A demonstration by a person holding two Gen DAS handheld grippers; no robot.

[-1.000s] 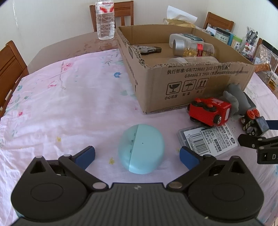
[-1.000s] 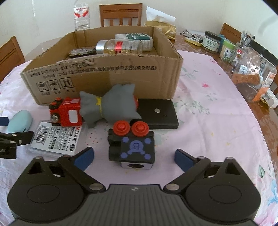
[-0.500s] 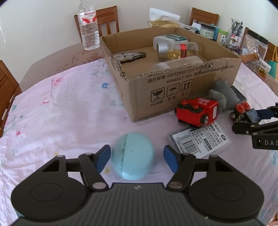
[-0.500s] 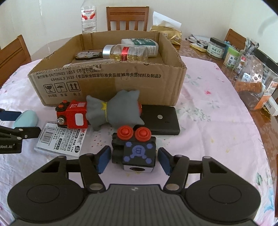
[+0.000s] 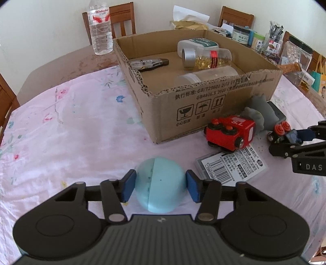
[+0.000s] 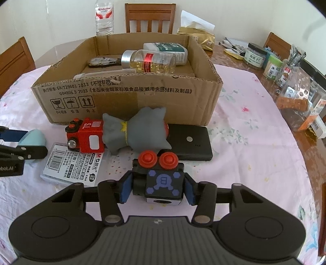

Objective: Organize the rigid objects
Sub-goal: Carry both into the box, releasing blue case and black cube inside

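My left gripper point(image 5: 161, 186) is shut on a light blue oval case point(image 5: 161, 183) on the pink tablecloth; its blue pads touch both sides. My right gripper point(image 6: 158, 188) is shut on a black toy block point(image 6: 161, 183) with two red knobs and a blue emblem. An open cardboard box point(image 5: 203, 102) holds bottles and a tape dispenser. In front of the box lie a red toy train point(image 6: 85, 136), a grey plush point(image 6: 136, 130), a black power bank point(image 6: 191, 142) and a labelled flat pack point(image 6: 69, 163).
A water bottle point(image 5: 100, 32) stands behind the box. Jars, pens and clear containers point(image 6: 295, 81) crowd the table's right edge. Wooden chairs point(image 6: 150, 17) surround the table. The other gripper shows at the right edge of the left wrist view point(image 5: 301, 150).
Both grippers have gone from wide open to shut: the left on the blue case, the right on the black toy block. Both moved slightly forward.
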